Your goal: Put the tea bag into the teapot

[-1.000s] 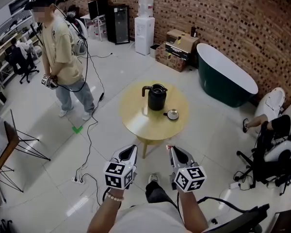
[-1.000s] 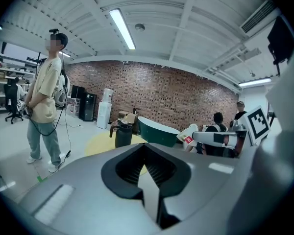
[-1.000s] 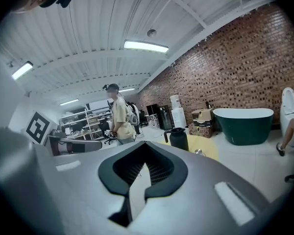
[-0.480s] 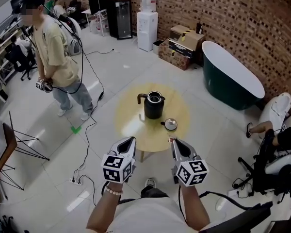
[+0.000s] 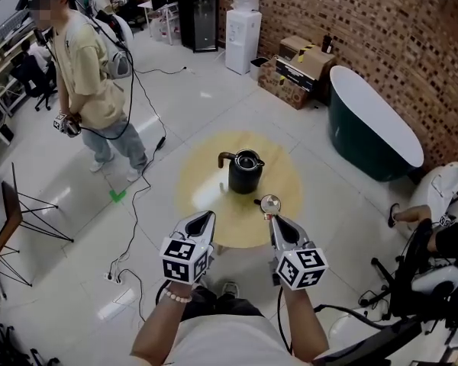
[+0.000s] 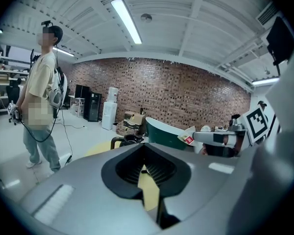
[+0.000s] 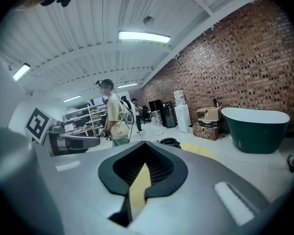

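My right gripper (image 5: 272, 221) is clamped narrow on the tea bag (image 6: 188, 139), which is at its tip on the near side of the teapot (image 5: 245, 171). Left gripper (image 5: 208, 216) has its jaws together and empty, also near side. The teapot is open-topped on the counter (image 5: 202, 197), with the lid (image 5: 270, 202) just right of it.

No text or number is legible anywhere

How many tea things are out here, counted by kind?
Teapot: 1
Lid, off the pot: 1
Tea bag: 1
Total: 3
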`<state>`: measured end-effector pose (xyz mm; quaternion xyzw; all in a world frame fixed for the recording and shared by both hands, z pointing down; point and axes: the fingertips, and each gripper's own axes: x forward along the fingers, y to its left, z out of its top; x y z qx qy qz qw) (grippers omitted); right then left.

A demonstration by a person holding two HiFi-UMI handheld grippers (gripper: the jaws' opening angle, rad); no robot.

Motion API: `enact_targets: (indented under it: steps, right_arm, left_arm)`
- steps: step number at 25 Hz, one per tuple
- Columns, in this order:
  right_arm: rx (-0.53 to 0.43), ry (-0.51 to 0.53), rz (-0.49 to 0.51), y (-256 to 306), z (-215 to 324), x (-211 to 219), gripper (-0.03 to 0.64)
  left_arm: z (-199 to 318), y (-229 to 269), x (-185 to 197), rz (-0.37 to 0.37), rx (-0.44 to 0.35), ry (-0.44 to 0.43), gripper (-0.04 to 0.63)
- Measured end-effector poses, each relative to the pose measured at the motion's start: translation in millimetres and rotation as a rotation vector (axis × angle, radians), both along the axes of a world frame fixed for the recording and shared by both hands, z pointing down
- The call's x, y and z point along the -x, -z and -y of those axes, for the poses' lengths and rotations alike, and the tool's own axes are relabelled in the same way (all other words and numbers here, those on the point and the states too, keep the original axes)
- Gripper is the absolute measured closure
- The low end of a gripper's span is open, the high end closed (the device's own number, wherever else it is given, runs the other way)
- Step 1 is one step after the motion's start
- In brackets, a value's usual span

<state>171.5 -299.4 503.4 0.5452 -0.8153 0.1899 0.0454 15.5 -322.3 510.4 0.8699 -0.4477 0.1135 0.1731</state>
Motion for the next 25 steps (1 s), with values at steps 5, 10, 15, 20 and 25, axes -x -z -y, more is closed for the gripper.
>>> enact_targets:
  steps: [5,10,15,20,25]
  right_arm:
    - [-0.006,0.015,-0.067,2,32,8,0.616]
    - [-0.013,0.020,-0.154,1,71,11,0.615]
    - [-0.006,0.038,-0.228,2,115,5,0.615]
    - [0.004,0.068,-0.306,5,154,4,0.615]
    - [0.017,0.107,-0.382,2,184,7,0.615]
  left_arm:
    - [19,-12,-3,-0.013,0.033,-0.023,0.583]
    - [43,-19,-6,-0.023,0.047,-0.057,0.583]
    - [67,-17,-11,-0.040,0.048,-0.071,0.584]
    - [87,-17,-14,-0.058,0.056,-0.070,0.583]
    - [101,-21,-15,-0.068,0.073,-0.066,0.583]
